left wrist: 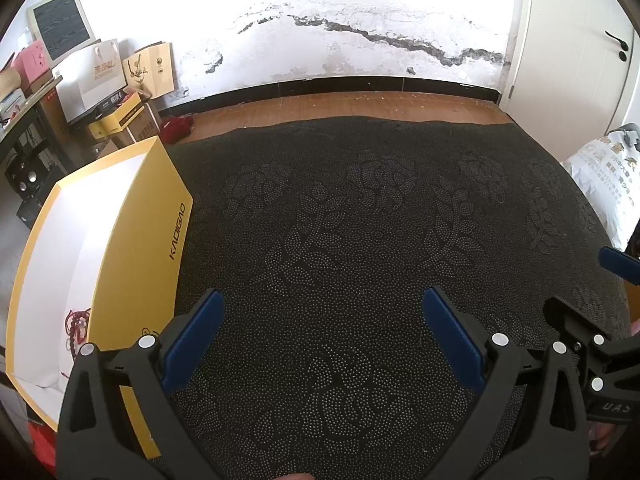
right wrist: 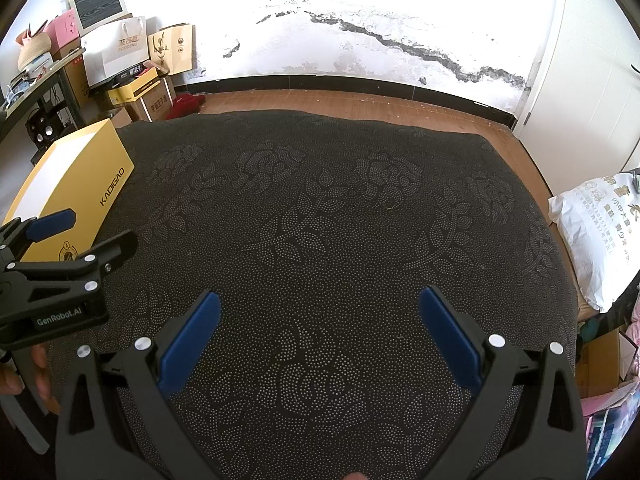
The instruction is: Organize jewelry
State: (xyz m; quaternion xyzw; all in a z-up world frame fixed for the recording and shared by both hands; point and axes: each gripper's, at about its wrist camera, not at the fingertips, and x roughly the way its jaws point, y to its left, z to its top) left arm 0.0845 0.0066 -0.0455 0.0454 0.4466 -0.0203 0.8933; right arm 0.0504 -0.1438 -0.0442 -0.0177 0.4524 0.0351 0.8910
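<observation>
A yellow open box (left wrist: 136,240) with a white inside stands at the left edge of the dark patterned cloth (left wrist: 360,220). Dark red beaded jewelry (left wrist: 76,330) lies in its near corner. My left gripper (left wrist: 322,300) is open and empty, held over the cloth just right of the box. My right gripper (right wrist: 320,300) is open and empty over the middle of the cloth. In the right wrist view the box (right wrist: 80,184) is at the left, with the left gripper (right wrist: 80,236) in front of it. The right gripper (left wrist: 592,284) shows at the left wrist view's right edge.
The cloth covers a table whose far edge drops to a wooden floor (right wrist: 340,104). Stacked boxes and paper bags (right wrist: 132,64) stand at the back left. A white plastic sack (right wrist: 600,232) lies off the right edge. A white door (left wrist: 576,40) is at the far right.
</observation>
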